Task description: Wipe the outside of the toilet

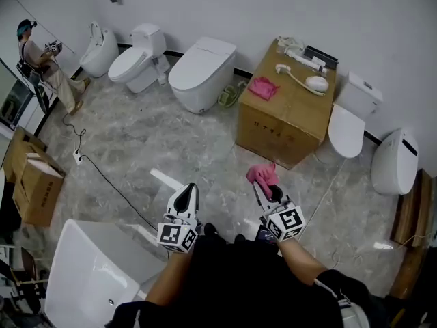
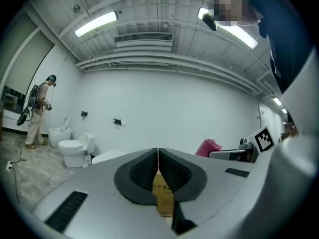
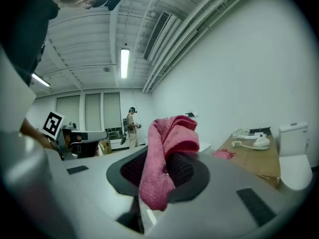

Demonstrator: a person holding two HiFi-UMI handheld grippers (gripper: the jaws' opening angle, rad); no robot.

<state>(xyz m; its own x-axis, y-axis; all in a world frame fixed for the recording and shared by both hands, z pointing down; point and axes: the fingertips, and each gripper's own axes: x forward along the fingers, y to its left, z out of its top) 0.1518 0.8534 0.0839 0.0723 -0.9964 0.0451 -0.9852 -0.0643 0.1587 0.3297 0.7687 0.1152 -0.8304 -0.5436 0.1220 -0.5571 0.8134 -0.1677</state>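
Pink, nubbly cloth is clamped between the jaws of the right hand-held gripper, bunched above them and drooping over the pads. The smooth white toilet stands well ahead of both. The left hand-held gripper is held beside the right, jaws pressed together on nothing.

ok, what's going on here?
A person holds a gripper in each hand. The right gripper has its jaws shut on a pink cloth; the left gripper is shut and empty. Both hang over the floor, short of the cardboard box and the toilets along the wall. Nothing is being wiped yet.
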